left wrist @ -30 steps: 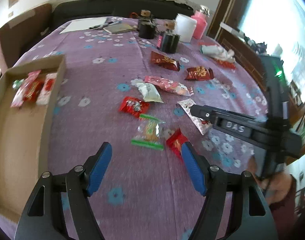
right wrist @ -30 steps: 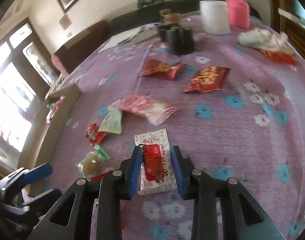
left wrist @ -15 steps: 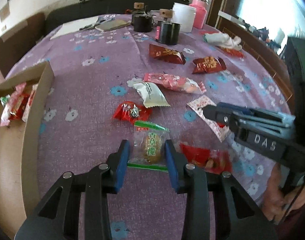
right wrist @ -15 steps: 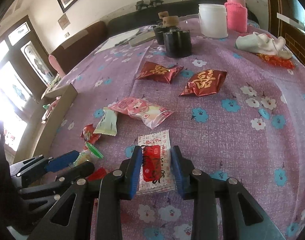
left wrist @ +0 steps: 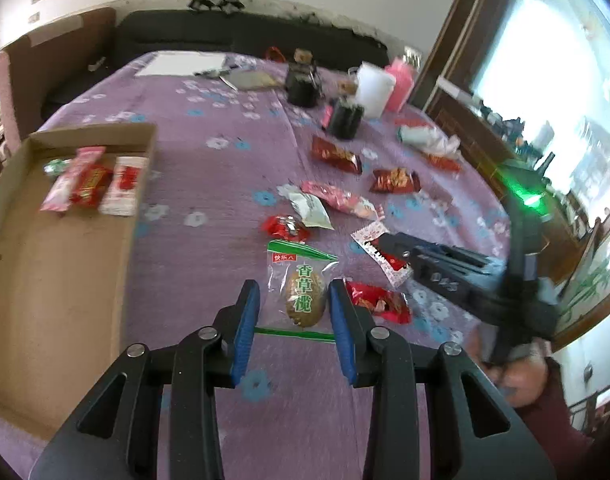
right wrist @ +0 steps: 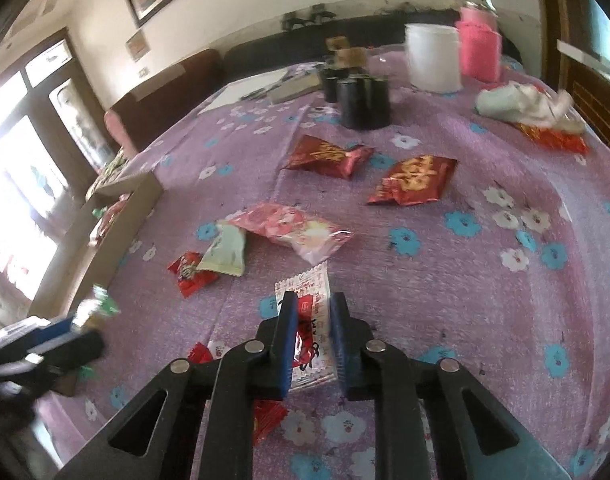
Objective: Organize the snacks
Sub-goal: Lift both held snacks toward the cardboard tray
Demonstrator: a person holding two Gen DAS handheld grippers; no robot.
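Note:
My left gripper is shut on a clear packet with green edges holding a brown olive, raised a little off the purple flowered cloth. To its left lies an open cardboard box with three snacks at its far end. My right gripper is closing its jaws on a white and red sachet, whose sides the pads press; the same gripper shows in the left wrist view. Loose snacks lie between: a red candy, a pale packet, a pink packet and two dark red packets.
A red packet lies just right of my left fingers. Black canisters, a white tub, a pink bottle, papers and a crumpled cloth stand at the far side. A person's hand holds the right gripper.
My left gripper went from wide open to shut on the green-edged packet, then lifted it. The right jaws narrowed further on the sachet; that hand hardly moved.

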